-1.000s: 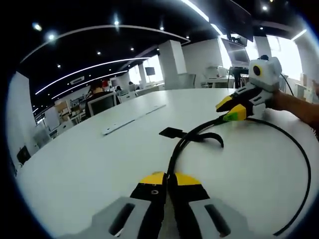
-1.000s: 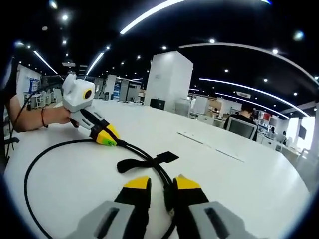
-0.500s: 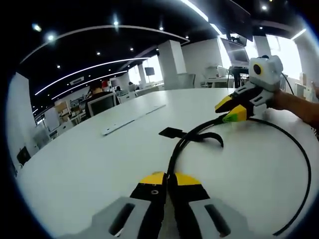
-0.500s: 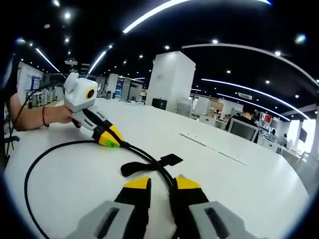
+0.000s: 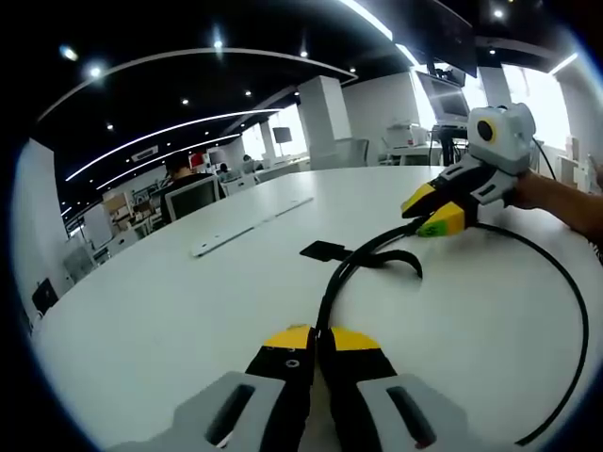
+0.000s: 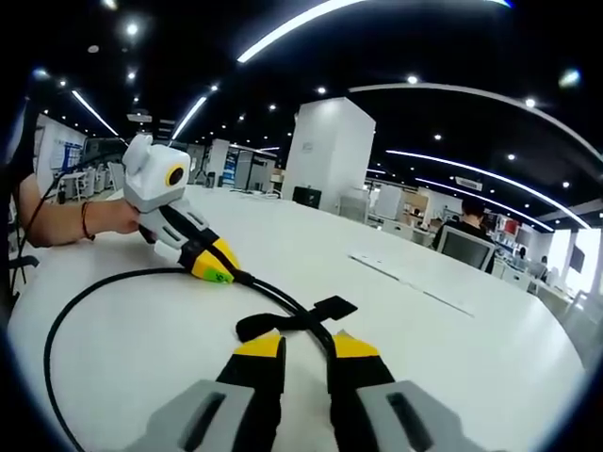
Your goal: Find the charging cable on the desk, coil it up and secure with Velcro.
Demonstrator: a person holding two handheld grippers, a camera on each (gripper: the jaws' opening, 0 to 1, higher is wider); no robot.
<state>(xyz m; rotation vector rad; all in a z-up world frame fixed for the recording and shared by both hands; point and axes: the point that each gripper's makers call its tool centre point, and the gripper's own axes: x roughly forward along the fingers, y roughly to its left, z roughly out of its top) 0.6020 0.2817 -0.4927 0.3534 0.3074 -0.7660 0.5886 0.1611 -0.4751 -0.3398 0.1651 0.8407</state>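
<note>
Left hand-held gripper (image 5: 317,341): in the left gripper view its yellow-tipped jaws are pressed together on the black cable (image 5: 330,292); in the right gripper view it grips the cable at the far left.
Cable: lies on the white worktop (image 5: 170,301), running from the left jaws to the right hand-held gripper (image 5: 431,215), then looping wide round the right side.
Velcro strap (image 5: 396,259): black, on the cable at mid-run, its flat tab resting on the worktop.
Right hand-held gripper: jaws closed on the cable.
Writing: none readable.
</note>
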